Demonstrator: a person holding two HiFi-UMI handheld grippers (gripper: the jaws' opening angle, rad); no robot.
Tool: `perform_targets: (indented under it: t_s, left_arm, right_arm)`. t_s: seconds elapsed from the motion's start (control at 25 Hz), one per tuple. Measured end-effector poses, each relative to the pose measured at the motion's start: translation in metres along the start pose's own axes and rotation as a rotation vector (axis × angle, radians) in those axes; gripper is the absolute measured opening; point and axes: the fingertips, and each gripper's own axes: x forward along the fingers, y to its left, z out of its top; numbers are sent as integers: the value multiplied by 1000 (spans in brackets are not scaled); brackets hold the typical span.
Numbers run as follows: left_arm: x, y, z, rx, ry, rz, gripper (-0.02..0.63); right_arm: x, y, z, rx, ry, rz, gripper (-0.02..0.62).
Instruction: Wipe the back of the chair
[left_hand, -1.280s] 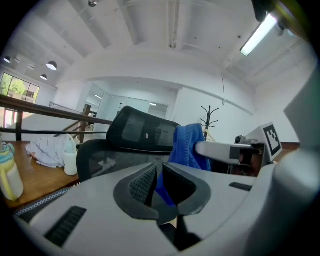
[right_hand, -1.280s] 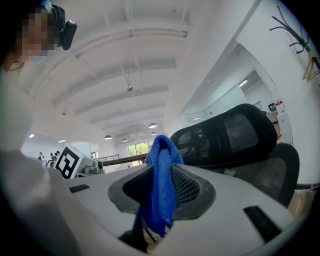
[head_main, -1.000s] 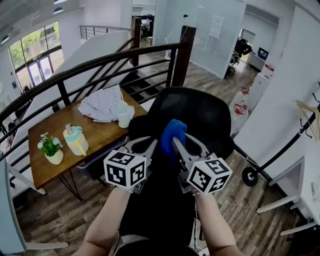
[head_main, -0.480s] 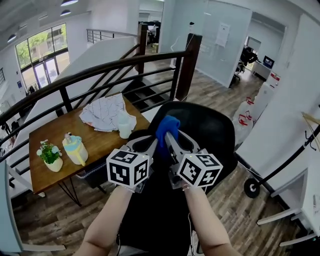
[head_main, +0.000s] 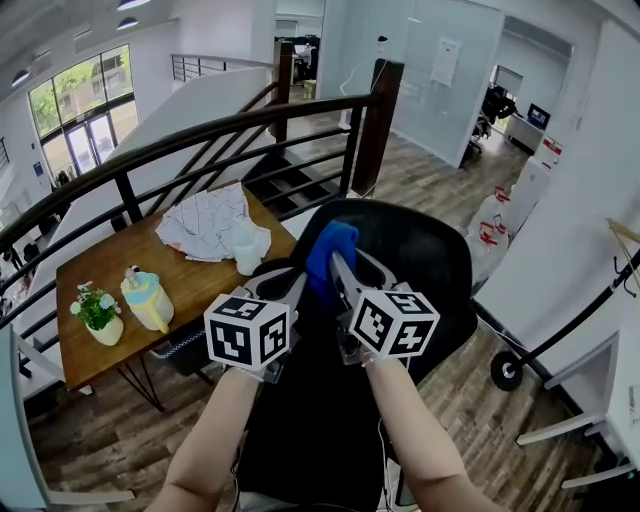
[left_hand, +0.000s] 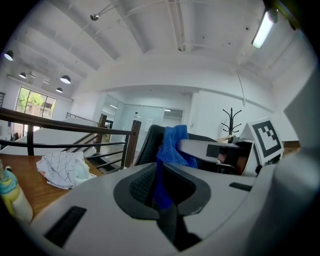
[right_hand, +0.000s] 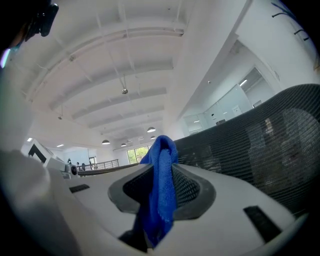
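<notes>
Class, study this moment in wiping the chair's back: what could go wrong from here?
The left gripper and right gripper both seem shut on the one blue cloth, so moving them apart could tug it loose. The chair back is mesh, and the jaw tips beside the cloth might catch or scrape it.

The right gripper now sits further left and higher against the chair back than a second ago. Its blue cloth lies just under the top rim instead of mid-mesh. The gap to the left gripper is narrower, and their marker cubes are nearly side by side.
</notes>
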Motion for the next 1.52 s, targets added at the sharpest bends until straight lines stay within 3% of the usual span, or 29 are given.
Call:
perform_targets:
  t_s: [0.56, 1.24, 1.36, 1.52]
  left_arm:
    - [14, -31, -18, 3, 47, -84, 46]
    - [51, -105, -24, 8, 55, -257, 46]
    - [57, -118, -26, 12, 55, -280, 46]
    - [65, -135, -30, 7, 72, -308, 46]
  right_arm:
    - [-28, -40, 12, -18, -13, -118, 110]
    - [-117, -117, 33, -43, -56, -353, 110]
    - [-135, -130, 34, -32, -78, -410, 52]
    - [-146, -133, 29, -27, -78, -423, 35]
